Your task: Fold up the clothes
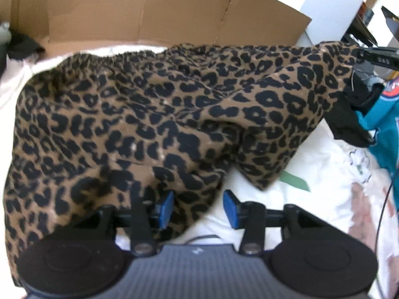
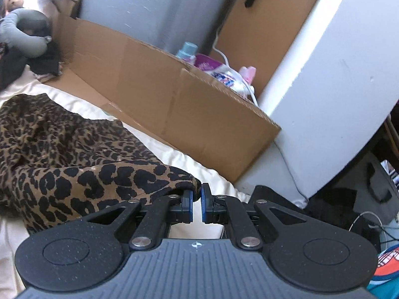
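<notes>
Two grippers on one leopard garment (image 1: 149, 114) here. From the left wrist cam, the garment is spread over a white sheet (image 1: 311, 164) and fills most of the frame from 9 to 2 o'clock, with a gathered edge along the top toward 12. The left gripper (image 1: 198, 208) sits at 6 o'clock with its blue pads (image 1: 166, 208) wide apart, nothing pinched; the left pad is over the garment's lower edge, the right one over bare sheet. A cardboard box (image 1: 149, 12) runs across the top behind the garment, and a teal garment (image 1: 384, 124) pokes in at 3 o'clock. From the right wrist cam, the garment (image 2: 62, 154) lies from 9 toward the centre, and one corner is pulled up to the right gripper (image 2: 196, 200). Its pads are nearly together, with that corner draped at the left pad (image 2: 190, 198), but I honestly can't tell if the fabric is really clamped. The box (image 2: 162, 94) stretches from 10 to 3 o'clock on the sheet (image 2: 194, 164).
</notes>
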A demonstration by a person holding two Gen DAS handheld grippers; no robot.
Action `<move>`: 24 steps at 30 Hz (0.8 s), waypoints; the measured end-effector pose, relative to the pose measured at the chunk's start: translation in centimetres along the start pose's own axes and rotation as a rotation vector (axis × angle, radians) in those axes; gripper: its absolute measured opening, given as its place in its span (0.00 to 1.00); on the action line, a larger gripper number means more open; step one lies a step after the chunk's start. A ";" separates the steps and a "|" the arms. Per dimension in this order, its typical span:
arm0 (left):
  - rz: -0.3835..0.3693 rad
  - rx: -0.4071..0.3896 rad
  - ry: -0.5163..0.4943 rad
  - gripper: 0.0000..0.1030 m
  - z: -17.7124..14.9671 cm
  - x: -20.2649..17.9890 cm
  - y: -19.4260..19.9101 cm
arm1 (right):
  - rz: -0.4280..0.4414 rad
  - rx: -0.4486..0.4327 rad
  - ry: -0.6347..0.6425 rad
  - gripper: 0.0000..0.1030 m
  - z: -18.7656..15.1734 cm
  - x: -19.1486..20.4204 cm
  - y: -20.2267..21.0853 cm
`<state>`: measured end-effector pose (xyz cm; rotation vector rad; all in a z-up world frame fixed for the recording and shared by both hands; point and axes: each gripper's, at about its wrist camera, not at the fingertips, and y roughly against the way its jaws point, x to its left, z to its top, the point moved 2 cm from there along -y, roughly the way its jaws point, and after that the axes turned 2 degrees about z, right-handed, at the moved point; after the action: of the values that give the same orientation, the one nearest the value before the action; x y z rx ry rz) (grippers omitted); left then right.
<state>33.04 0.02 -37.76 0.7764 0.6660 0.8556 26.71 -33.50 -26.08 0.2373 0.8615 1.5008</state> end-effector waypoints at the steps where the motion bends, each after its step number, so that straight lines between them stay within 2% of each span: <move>1: 0.009 0.005 -0.009 0.52 -0.1 0.0 -0.2 | -0.004 0.005 -0.004 0.04 -0.2 -0.1 -0.3; 4: 0.007 0.034 -0.035 0.55 -0.5 -0.1 -1.4 | -0.009 0.023 -0.010 0.04 -0.7 -0.1 -1.2; 9: 0.028 0.068 -0.101 0.54 -1.3 -0.5 -3.3 | -0.017 0.052 -0.021 0.04 -1.4 0.0 -2.8; 13: 0.046 0.063 -0.194 0.52 -1.8 -0.9 -3.7 | -0.026 0.073 -0.030 0.04 -2.0 -0.4 -3.9; 14: 0.055 0.059 -0.209 0.46 -1.8 -0.9 -3.7 | -0.027 0.081 -0.041 0.04 -2.2 -0.5 -4.3; 15: 0.067 0.053 -0.216 0.34 -1.8 -0.8 -3.7 | -0.029 0.088 -0.052 0.04 -2.4 -0.6 -4.7; 16: 0.072 0.050 -0.213 0.27 -1.7 -0.5 -3.6 | -0.031 0.093 -0.058 0.04 -2.5 -0.7 -5.0; 17: 0.061 0.057 -0.193 0.06 -1.5 0.0 -3.5 | -0.033 0.097 -0.063 0.04 -2.6 -0.8 -5.2; 19: 0.024 0.075 -0.143 0.03 -1.0 1.0 -2.9 | -0.034 0.102 -0.069 0.04 -2.7 -0.9 -5.5; 24: -0.033 0.040 -0.143 0.02 0.2 2.6 1.1 | -0.030 0.087 -0.052 0.04 -2.3 -0.7 -4.7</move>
<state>34.07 2.59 -37.26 0.8522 0.5692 0.7506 29.03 -35.45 -30.40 0.3241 0.8861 1.4248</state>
